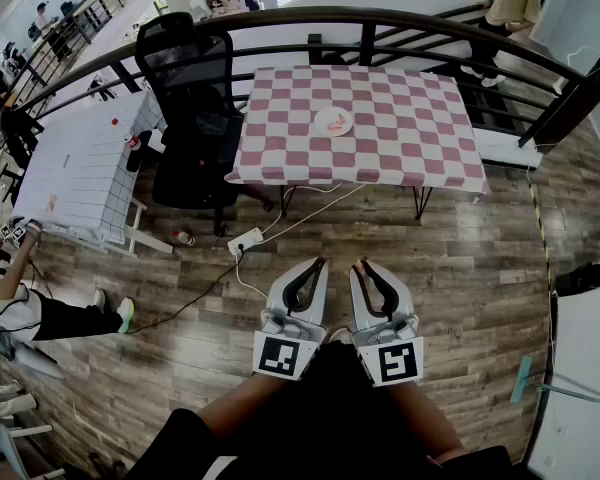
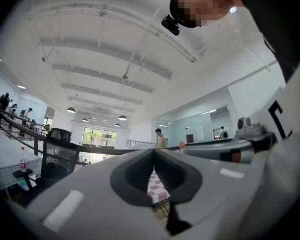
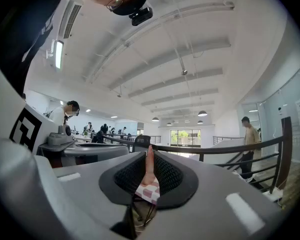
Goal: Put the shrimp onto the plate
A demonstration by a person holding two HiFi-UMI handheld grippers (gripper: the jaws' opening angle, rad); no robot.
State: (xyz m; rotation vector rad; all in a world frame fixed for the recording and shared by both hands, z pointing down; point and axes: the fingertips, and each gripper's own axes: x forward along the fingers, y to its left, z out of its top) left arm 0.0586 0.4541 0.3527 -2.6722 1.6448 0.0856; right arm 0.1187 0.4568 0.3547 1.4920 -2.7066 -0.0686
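A table with a red-and-white checked cloth stands a few steps ahead across the wooden floor. On it is a small white plate with something pinkish on it. Both grippers are held low and close to my body, side by side, far short of the table. My left gripper is shut with nothing between its jaws, which meet in the left gripper view. My right gripper is shut on a thin pink shrimp that stands upright between the pads; its orange tip also shows in the left gripper view.
A black office chair stands at the checked table's left side. A white table is further left, with a seated person's leg near it. A power strip and cables lie on the floor. A dark curved railing runs behind.
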